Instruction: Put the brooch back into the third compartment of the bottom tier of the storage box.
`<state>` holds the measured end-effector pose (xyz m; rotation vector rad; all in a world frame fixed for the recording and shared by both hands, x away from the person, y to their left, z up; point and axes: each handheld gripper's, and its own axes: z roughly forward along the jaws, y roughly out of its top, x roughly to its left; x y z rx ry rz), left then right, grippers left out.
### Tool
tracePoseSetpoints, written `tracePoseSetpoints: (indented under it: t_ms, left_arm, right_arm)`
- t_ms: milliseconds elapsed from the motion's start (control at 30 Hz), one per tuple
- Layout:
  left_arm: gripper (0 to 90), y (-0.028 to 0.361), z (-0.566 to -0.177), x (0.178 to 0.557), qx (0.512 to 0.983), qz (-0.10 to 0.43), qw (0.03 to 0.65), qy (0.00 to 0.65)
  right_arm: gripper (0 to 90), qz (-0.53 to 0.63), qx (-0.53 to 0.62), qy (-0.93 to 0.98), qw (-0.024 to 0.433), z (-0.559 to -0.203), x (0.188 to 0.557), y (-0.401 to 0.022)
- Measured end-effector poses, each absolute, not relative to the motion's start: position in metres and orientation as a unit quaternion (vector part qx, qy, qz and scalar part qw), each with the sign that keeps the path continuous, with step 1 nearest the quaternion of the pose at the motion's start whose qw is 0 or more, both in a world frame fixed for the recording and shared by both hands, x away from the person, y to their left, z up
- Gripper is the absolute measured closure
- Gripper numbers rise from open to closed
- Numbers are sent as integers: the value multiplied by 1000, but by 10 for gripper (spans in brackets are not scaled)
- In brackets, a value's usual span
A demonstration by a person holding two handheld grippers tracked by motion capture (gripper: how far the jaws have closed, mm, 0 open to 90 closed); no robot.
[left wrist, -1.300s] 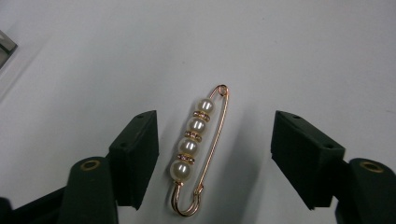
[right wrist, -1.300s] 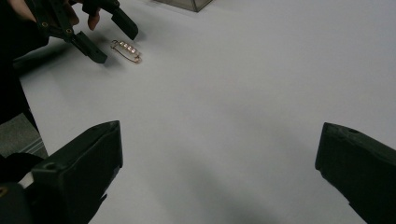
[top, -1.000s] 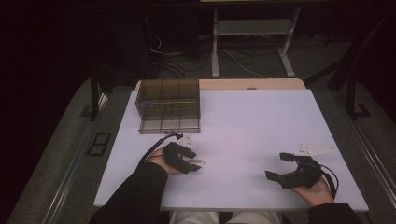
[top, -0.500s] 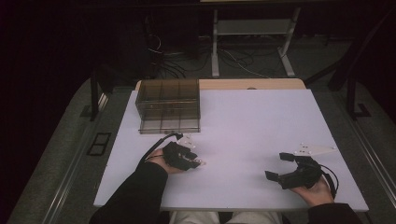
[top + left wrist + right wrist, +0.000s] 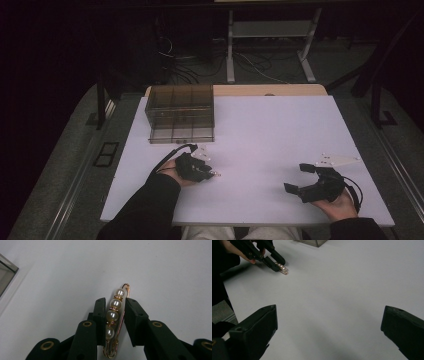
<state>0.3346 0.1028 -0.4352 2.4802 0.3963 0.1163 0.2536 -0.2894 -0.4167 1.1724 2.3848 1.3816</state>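
The left gripper [image 5: 113, 322], black and two-jawed, has its jaws drawn in on either side of a gold safety-pin brooch strung with four white pearls [image 5: 114, 315]; the pads look to be touching the pin's sides, so I judge it clamped on the brooch, which lies on or just above the white table top [image 5: 260, 140]; whether it has left the surface I cannot tell. In the high view this gripper [image 5: 212, 173] sits just in front of the smoky transparent plastic organiser box with compartments [image 5: 181, 114], a little toward the person. The right gripper [image 5: 329, 335] is well apart from the box, out on the table's far side from it, jaws spread wide and holding nothing; it seems idle.

As for progress: the pick-up looks done or nearly so; what is left, by my reading, is the carry to the box and the release into one of its compartments; no brooch can be made out inside it.
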Motion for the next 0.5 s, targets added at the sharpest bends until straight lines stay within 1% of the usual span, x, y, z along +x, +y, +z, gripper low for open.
tracePoseSetpoints:
  t_ms: [233, 500]
  left_arm:
    - [768, 104, -434, 336, 941, 42, 304, 145]
    - [781, 105, -434, 337, 941, 37, 302, 148]
  right_arm:
    - [3, 460, 390, 794, 75, -417, 254, -289]
    - [3, 459, 391, 794, 75, -417, 254, -289]
